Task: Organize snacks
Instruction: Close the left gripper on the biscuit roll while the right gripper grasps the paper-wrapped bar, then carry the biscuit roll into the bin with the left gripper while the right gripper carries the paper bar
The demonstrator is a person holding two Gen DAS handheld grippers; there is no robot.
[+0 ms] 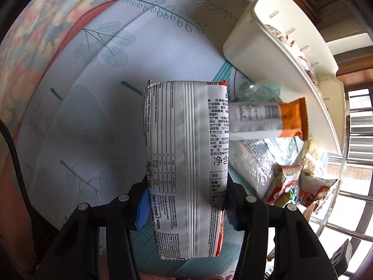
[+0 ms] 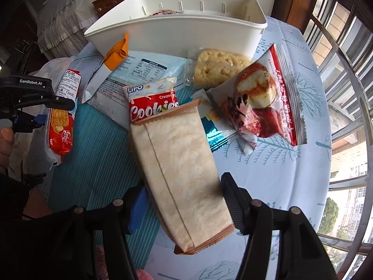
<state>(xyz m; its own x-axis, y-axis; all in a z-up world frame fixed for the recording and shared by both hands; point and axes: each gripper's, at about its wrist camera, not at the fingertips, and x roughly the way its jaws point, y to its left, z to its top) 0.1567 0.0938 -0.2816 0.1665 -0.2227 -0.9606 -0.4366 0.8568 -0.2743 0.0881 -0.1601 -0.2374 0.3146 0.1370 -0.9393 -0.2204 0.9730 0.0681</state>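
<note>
My left gripper [image 1: 186,200] is shut on a biscuit packet [image 1: 186,144], whose white printed back faces the camera. It hangs above the tablecloth. The right wrist view shows the same packet's red front [image 2: 60,126] in the left gripper [image 2: 56,112] at the far left. My right gripper [image 2: 181,200] is shut on a long beige snack packet [image 2: 179,170], lifted slightly off the table. A white plastic basket [image 2: 174,32] stands at the back, also in the left wrist view at the upper right [image 1: 268,53], with some wrapped snacks inside.
Loose snacks lie before the basket: a Lipo Cookies pack [image 2: 151,100], a clear bag of puffed cakes [image 2: 216,67], a red-and-white bun packet [image 2: 263,107], an orange-and-white bar [image 2: 114,56] and a flat blue-white packet [image 2: 139,70]. A hand [image 2: 4,144] shows far left. Window bars [image 2: 345,70] stand right.
</note>
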